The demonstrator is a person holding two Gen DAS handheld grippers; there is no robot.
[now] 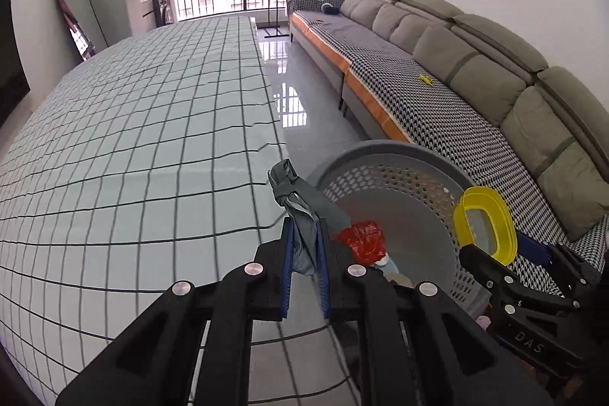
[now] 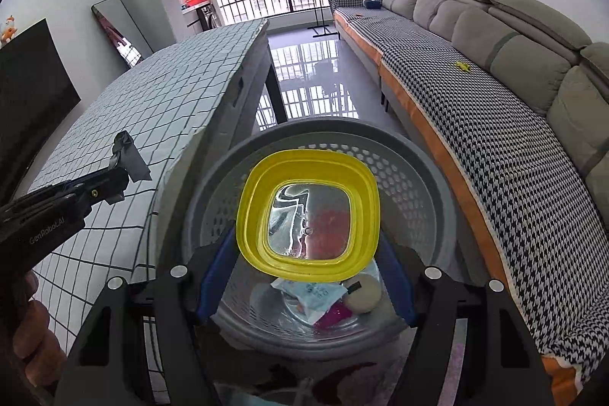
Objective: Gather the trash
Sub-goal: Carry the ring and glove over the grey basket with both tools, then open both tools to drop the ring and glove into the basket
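My left gripper (image 1: pixel 304 246) is shut on a crumpled grey wrapper (image 1: pixel 293 193), held at the table's right edge next to the grey perforated bin (image 1: pixel 384 155). The wrapper also shows in the right wrist view (image 2: pixel 127 156), with the left gripper (image 2: pixel 114 177) behind it. My right gripper (image 2: pixel 304 253) is shut on a yellow plastic lid (image 2: pixel 308 208) with a clear middle, held over the bin (image 2: pixel 327 132). The lid also shows in the left wrist view (image 1: pixel 485 223). Inside the bin lie a red wrapper (image 1: pixel 361 240), a white packet (image 2: pixel 312 295) and a pale round piece (image 2: pixel 363 293).
The table (image 1: pixel 133 158) with a grid-pattern cloth lies to the left. A long grey sofa (image 1: pixel 475 82) with a houndstooth cover runs along the right, with a small yellow item (image 1: pixel 425 78) on it. Glossy floor (image 1: pixel 300 94) lies between them. A mirror (image 1: pixel 80 14) leans on the far wall.
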